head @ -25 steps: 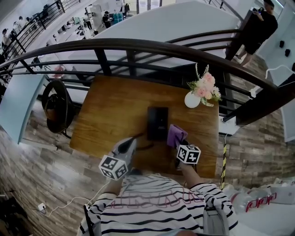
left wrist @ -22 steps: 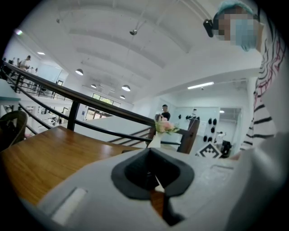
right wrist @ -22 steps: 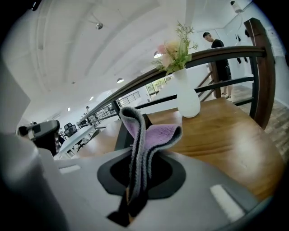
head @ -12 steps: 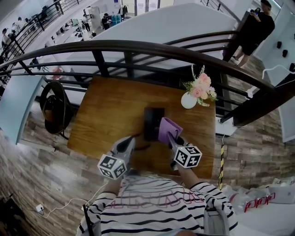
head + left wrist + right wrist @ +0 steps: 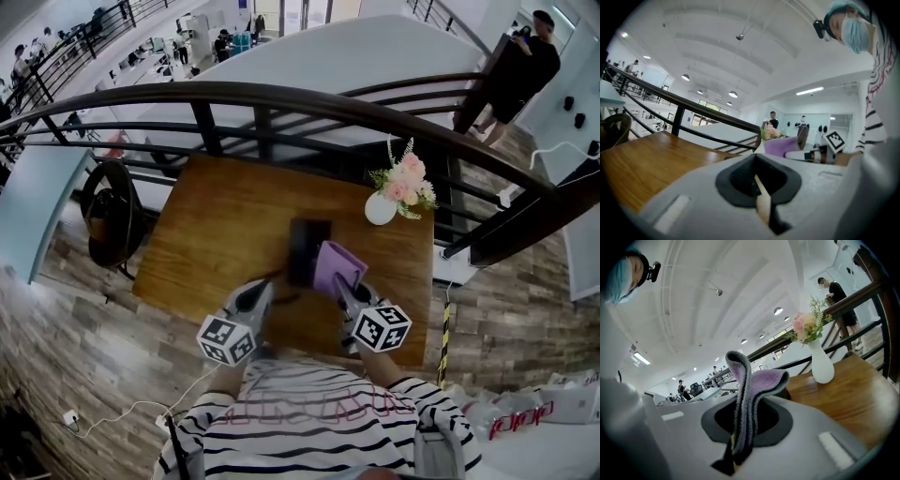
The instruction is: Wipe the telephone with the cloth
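The telephone [image 5: 302, 246] lies near the middle of the table [image 5: 206, 225], slightly toward the near edge. Bare wood stretches wide to its left and behind it. The vase [image 5: 380, 210] stands alone at the far right corner, well apart from the telephone. The railing [image 5: 281, 94] runs just beyond the far edge.

The right gripper [image 5: 343, 284] pinches the cloth [image 5: 337, 265] between its jaws, and the free fold hangs over the telephone's right side. The left gripper [image 5: 265, 289] sits near the table's front edge, just left of the telephone. Its jaws are pressed together with nothing in them.

A second ago the cloth lay beside the telephone, clear of its right edge. It has since shifted left and now overlaps that edge. The left gripper keeps about the same place.
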Demonstrator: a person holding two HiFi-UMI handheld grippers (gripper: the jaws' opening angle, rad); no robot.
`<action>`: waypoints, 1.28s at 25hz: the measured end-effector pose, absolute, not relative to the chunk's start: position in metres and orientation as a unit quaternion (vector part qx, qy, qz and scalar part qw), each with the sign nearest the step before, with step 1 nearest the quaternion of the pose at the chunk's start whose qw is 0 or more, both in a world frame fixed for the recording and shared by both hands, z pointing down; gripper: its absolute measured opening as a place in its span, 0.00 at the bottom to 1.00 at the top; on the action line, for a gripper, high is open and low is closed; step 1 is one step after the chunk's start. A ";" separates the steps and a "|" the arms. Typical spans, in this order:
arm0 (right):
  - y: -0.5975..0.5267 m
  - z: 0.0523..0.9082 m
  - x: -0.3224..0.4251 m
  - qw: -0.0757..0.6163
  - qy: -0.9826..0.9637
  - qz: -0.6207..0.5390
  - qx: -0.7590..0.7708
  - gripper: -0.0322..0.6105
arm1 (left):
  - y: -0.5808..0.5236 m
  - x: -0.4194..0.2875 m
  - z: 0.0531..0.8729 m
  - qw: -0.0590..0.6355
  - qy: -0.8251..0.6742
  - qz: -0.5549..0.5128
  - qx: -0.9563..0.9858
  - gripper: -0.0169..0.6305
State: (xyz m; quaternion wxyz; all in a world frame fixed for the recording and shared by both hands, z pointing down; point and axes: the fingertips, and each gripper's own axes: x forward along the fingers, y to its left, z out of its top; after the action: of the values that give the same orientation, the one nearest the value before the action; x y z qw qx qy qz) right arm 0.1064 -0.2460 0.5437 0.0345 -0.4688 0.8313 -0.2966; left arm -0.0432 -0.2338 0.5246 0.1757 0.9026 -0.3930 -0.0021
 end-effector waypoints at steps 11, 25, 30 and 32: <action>-0.225 0.544 0.117 0.031 0.834 -0.304 -0.460 0.11 | -0.216 -0.033 0.526 0.179 -0.405 -0.011 0.896 0.03; -0.220 0.544 0.129 0.040 0.830 -0.306 -0.465 0.11 | -0.212 -0.021 0.528 0.180 -0.404 -0.014 0.897 0.03; -0.218 0.549 0.128 0.040 0.828 -0.312 -0.465 0.11 | -0.210 -0.023 0.529 0.180 -0.405 -0.012 0.896 0.03; -0.219 0.550 0.127 0.040 0.828 -0.314 -0.463 0.11 | -0.210 -0.024 0.528 0.180 -0.407 -0.011 0.895 0.03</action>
State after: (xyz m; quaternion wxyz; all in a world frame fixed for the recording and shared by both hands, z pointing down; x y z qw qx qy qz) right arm 0.1269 -0.2189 0.5495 0.0399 -0.4632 0.8277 -0.3143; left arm -0.0239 -0.2099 0.5283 0.1802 0.8953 -0.4072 -0.0106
